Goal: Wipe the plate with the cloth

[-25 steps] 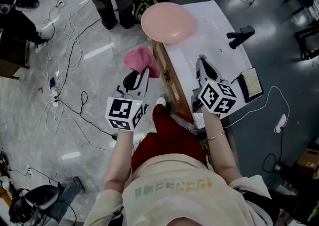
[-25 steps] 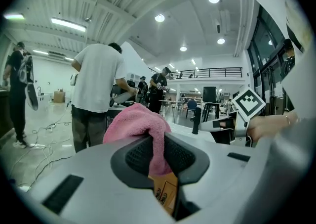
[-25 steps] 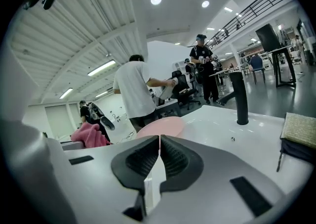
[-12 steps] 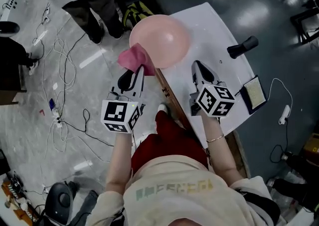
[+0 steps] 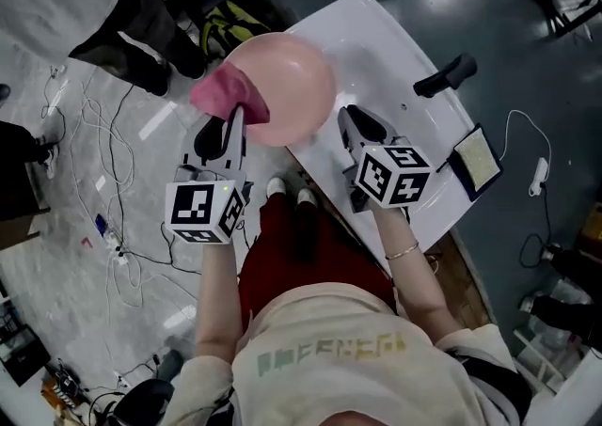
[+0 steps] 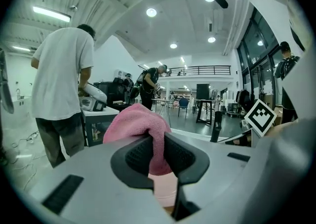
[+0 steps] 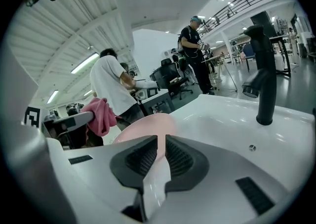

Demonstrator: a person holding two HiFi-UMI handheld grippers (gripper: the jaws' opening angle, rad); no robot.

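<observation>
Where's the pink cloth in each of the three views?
Head view: pink cloth upper left of centre, at the left gripper tip, against the pink plate.
Left gripper view: centre, pinched between the jaws.
Right gripper view: left of centre.
Shared landmark: the pink plate.

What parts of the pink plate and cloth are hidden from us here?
- Head view: cloth covers the plate's left edge.
- Left gripper view: cloth and left tool hide nearly all the plate.
- Right gripper view: right tool blocks the plate's near part.

Left tongs (image 5: 234,117), right tongs (image 5: 347,116) clamped, apparently level.
</observation>
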